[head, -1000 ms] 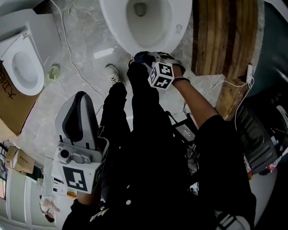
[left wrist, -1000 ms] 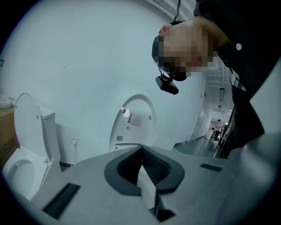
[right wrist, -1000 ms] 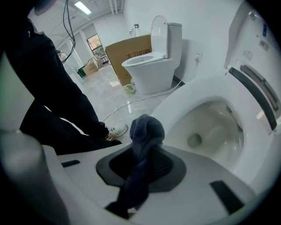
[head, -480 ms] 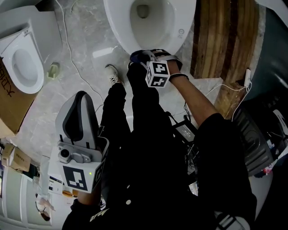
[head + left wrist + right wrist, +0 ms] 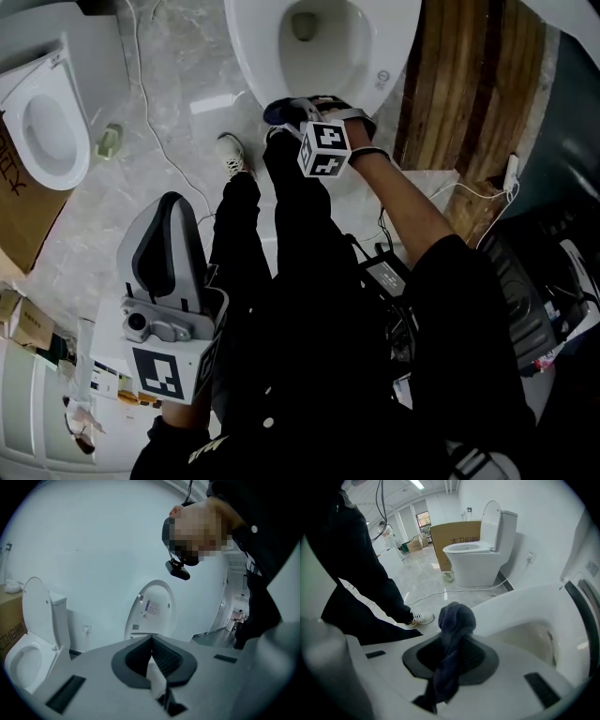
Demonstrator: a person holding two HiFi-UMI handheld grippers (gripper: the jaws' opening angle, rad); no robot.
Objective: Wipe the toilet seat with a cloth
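Marble floor (image 5: 178,84), toilet ahead: right gripper (image 5: 452,657) clenched on the cloth (image 5: 455,616), held at the seat (image 5: 246,66) front rim to wipe; left gripper (image 5: 154,667) closed, empty, hangs low, probably to keep clear.

Roomy at 11 o'clock: bare marble floor (image 5: 183,66) between the toilet bowl (image 5: 248,47) and a second toilet (image 5: 42,131), crossed only by a thin white cable (image 5: 150,131). Front rim at 12 taken up by the right gripper (image 5: 295,111), clamped on a dark cloth (image 5: 279,112). Tight at 1, wooden panel (image 5: 469,84) just beside the bowl. Blocked at 6 by the person's legs (image 5: 300,281). Cluttered at 4: power brick (image 5: 384,272) and cords. Cardboard box (image 5: 19,206) at 9.
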